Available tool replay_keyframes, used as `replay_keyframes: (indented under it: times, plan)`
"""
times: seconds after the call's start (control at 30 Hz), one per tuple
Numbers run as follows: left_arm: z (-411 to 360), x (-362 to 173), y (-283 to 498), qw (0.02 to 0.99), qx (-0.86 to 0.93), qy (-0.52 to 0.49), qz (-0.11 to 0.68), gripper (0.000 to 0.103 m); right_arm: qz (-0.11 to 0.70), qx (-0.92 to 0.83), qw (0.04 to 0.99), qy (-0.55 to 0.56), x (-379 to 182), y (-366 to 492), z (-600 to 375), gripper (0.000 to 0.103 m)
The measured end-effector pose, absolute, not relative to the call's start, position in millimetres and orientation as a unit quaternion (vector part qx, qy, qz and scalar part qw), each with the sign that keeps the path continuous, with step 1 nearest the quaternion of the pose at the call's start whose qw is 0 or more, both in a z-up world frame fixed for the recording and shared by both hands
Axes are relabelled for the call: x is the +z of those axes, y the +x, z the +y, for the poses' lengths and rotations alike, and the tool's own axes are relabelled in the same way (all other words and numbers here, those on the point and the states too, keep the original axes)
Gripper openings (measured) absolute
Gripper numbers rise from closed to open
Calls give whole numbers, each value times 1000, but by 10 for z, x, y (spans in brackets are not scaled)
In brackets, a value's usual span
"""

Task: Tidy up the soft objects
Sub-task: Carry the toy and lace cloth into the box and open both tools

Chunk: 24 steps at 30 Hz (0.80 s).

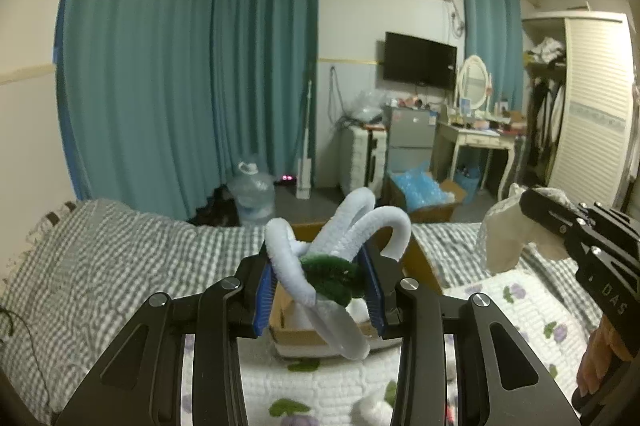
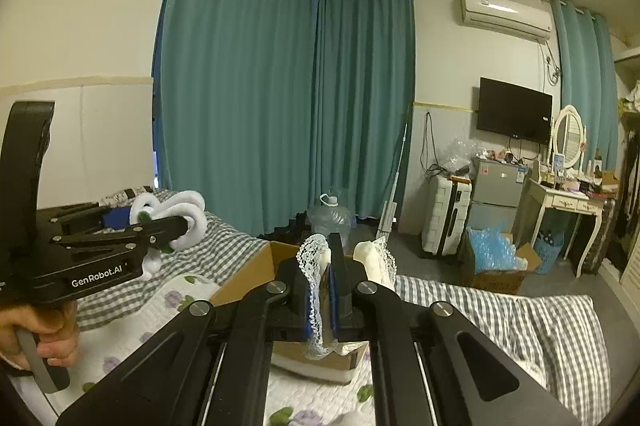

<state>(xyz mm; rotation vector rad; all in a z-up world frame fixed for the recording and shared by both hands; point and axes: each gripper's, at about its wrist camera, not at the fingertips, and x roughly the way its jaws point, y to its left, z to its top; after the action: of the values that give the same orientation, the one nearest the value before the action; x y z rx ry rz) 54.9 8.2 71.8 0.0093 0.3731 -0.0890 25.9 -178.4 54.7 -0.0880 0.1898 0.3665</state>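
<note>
My left gripper (image 1: 320, 282) is shut on a white fuzzy looped toy with a green middle (image 1: 340, 250) and holds it above an open cardboard box (image 1: 296, 336) on the bed. The toy also shows in the right wrist view (image 2: 176, 222), in the left gripper (image 2: 168, 226). My right gripper (image 2: 325, 290) is shut on a cream cloth with lace trim (image 2: 316, 290), also above the box (image 2: 244, 280). In the left wrist view the right gripper (image 1: 532, 206) holds that cloth (image 1: 504, 242) at the right.
The bed has a grey checked cover (image 1: 100, 266) and a white floral quilt (image 1: 540, 310). Another soft white item (image 1: 372, 410) lies on the quilt near me. Beyond the bed are teal curtains (image 1: 180, 66), a water jug (image 1: 252, 190), a box of blue bags (image 1: 424, 194) and a dressing table (image 1: 476, 138).
</note>
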Motion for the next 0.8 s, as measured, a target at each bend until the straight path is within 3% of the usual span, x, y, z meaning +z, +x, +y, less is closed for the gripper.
replay_keyframes:
  times: [0.8]
  plan:
    - [69,245,1771,974,-8,12,224,37,148,194,967,-78,70,1586,-1480,6]
